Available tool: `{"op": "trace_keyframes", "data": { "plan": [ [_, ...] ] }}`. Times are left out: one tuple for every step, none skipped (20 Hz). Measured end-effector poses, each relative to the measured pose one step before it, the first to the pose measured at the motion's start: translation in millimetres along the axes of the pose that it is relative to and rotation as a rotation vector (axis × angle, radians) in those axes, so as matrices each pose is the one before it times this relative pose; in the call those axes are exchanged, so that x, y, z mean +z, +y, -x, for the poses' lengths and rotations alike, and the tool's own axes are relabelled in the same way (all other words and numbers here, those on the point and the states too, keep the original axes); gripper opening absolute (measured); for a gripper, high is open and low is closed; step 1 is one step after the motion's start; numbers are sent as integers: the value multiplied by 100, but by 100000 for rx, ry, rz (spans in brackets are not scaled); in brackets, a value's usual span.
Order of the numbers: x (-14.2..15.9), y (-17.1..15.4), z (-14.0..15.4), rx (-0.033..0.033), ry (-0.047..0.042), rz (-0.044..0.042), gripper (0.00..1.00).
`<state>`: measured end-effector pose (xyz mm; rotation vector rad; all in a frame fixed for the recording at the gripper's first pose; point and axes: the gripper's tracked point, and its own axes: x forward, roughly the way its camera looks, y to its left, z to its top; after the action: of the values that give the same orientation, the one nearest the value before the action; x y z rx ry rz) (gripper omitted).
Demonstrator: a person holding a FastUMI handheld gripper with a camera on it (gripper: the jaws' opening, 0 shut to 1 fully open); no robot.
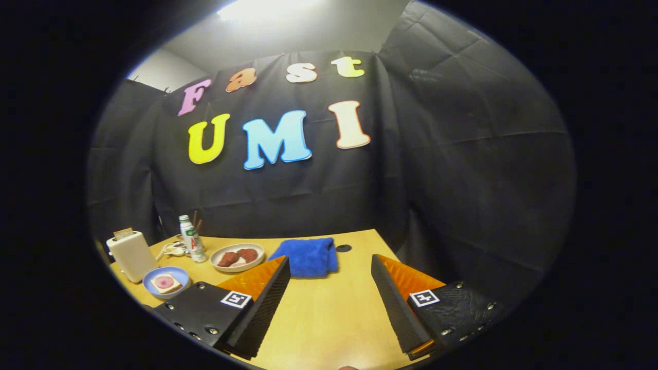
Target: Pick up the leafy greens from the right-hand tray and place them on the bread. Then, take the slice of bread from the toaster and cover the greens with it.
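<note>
I can't make out any leafy greens. The bread [166, 283] on its blue plate [152, 278] sits just ahead-left of my hand-held gripper [330, 275], the toaster [131, 255] beside it. Fingers spread wide, holding nothing above the table [329, 313]; next move swings left.

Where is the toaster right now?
In the gripper view, the toaster stands at the table's far left edge, beyond the open gripper, just behind the blue plate holding bread.
</note>
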<state>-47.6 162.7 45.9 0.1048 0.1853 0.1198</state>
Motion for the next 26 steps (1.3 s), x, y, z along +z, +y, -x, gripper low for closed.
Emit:
{"op": "trace_keyframes", "data": {
  "plan": [
    [153,1311,-59,1785,-183,421,96],
    [283,1623,263,1136,177,-288,96],
    [152,1440,163,1518,796,-459,96],
    [-16,1827,170,2474,632,-459,96],
    [74,1779,51,2996,424,738,96],
    [-274,1411,-211,2354,1298,1691,96],
    [-86,1367,-281,2867,1257,2315,96],
    [-249,1151,-302,1901,1419,2358,96],
    [-63,883,-192,1961,1495,2126,96],
    [-172,1066,-269,2182,1263,1576,96],
    [-110,787,-228,1715,1504,1672,96],
    [-364,592,-234,1281,1684,1954,96],
    [-173,468,-261,1077,1663,1719,96],
    [-423,701,-461,1707,1846,1521,96],
    [-382,645,-307,2116,2280,174,96],
    [-512,583,-330,1903,2079,-560,96],
    [-342,346,-372,975,2123,-139,96],
    [-495,31,-516,-107,2273,485,96],
    [-406,-29,-426,-506,2195,678,96],
    [-732,50,-648,-498,3154,434,96],
    [-792,92,-612,-38,4255,104,96],
    [-1241,295,-899,-66,5740,365,96],
    [-1280,101,-850,-211,6386,315,97],
    [-1211,30,-901,-422,6426,233,97],
    [-831,146,-819,244,5675,-614,97],
    [-782,280,-796,713,5009,-1044,97]
  ]
}}
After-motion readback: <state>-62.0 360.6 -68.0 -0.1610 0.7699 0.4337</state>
